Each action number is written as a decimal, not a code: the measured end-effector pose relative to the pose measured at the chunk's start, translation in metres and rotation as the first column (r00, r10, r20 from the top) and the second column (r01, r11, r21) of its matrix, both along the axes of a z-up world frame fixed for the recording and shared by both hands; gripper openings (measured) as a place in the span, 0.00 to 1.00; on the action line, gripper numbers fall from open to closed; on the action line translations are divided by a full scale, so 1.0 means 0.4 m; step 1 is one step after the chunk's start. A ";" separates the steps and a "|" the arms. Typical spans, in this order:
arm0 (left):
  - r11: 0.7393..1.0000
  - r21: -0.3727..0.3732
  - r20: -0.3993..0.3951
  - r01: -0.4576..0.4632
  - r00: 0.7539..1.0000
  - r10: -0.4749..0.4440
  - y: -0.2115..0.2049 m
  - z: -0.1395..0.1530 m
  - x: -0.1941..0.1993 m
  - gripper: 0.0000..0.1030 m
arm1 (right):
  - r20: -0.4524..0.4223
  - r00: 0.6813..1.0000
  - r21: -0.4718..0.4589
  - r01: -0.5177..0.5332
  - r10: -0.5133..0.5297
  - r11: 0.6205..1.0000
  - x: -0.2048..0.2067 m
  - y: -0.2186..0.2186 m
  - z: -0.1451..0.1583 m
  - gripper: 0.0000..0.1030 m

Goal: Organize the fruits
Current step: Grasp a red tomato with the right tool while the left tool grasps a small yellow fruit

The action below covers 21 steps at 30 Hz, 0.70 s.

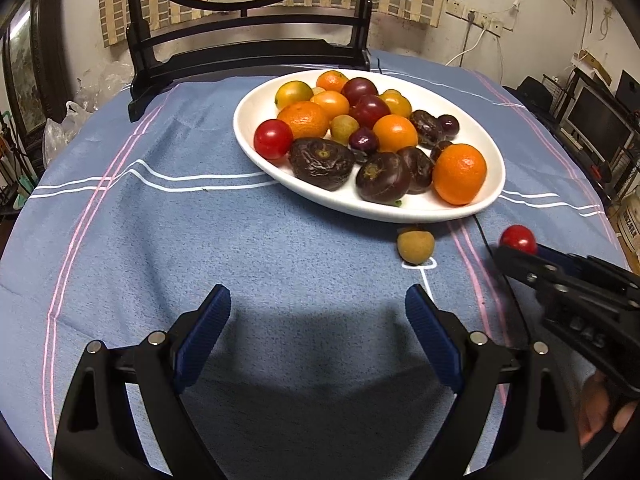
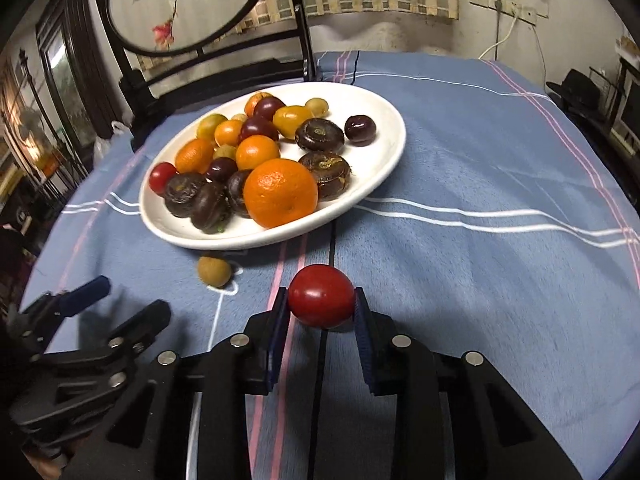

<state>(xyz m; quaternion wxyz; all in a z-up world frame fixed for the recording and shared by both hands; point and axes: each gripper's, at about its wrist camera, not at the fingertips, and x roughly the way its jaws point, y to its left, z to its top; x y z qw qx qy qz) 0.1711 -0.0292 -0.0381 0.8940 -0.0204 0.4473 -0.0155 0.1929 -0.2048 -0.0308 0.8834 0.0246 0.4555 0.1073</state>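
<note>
A white oval plate [image 1: 256, 120] [image 2: 384, 120] holds several oranges, dark water chestnuts, purple fruits and a red cherry tomato [image 1: 273, 139]. A tan longan [image 1: 415, 245] [image 2: 215, 271] lies on the blue cloth just in front of the plate. My right gripper [image 2: 321, 300] is shut on a red cherry tomato [image 2: 321, 295] [image 1: 518, 239], held low over the cloth near the plate's front edge; the gripper shows at the right of the left wrist view [image 1: 520, 258]. My left gripper [image 1: 318, 304] is open and empty above the cloth, short of the longan.
A blue striped cloth [image 1: 160, 240] covers the round table. A dark wooden stand with a round painted screen [image 1: 248, 52] [image 2: 180, 4] stands behind the plate. Plastic bags [image 1: 68, 120] lie at the table's far left; shelves and monitors [image 1: 600, 124] stand at the right.
</note>
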 end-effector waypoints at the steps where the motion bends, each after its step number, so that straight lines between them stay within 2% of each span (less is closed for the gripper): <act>1: 1.000 0.000 0.002 0.007 1.000 -0.007 -0.005 -0.001 -0.002 0.84 | 0.001 1.000 0.012 0.001 -0.001 1.000 -0.008 -0.006 0.004 0.31; 9: 0.999 -0.019 -0.037 0.030 0.999 -0.030 -0.051 -0.022 0.023 0.84 | 0.009 1.000 0.072 0.010 -0.011 0.997 -0.023 -0.046 0.020 0.31; 12: 0.999 -0.005 -0.050 0.040 0.998 -0.041 -0.084 -0.026 0.049 0.78 | 0.020 1.000 0.079 -0.001 -0.001 0.997 -0.027 -0.051 0.026 0.31; 16: 0.999 0.011 -0.051 0.041 0.998 -0.040 -0.127 -0.024 0.087 0.62 | 0.027 1.000 0.071 -0.007 0.005 0.997 -0.025 -0.049 0.028 0.31; 17: 0.999 0.015 -0.047 0.041 0.998 -0.040 -0.136 -0.022 0.096 0.50 | 0.027 1.000 0.068 -0.009 0.007 0.998 -0.025 -0.048 0.027 0.31; 18: 0.999 0.017 -0.043 0.042 0.998 -0.041 -0.141 -0.019 0.102 0.42 | 0.026 1.000 0.064 -0.010 0.008 0.998 -0.024 -0.047 0.026 0.31; 19: 0.999 0.015 -0.037 0.046 0.998 -0.045 -0.142 -0.016 0.106 0.23 | 0.025 1.000 0.063 -0.009 0.007 0.998 -0.025 -0.047 0.027 0.31; 21: 0.998 -0.005 -0.047 0.059 0.997 -0.059 -0.137 -0.012 0.106 0.23 | 0.022 1.000 0.067 -0.008 0.007 0.998 -0.025 -0.049 0.027 0.31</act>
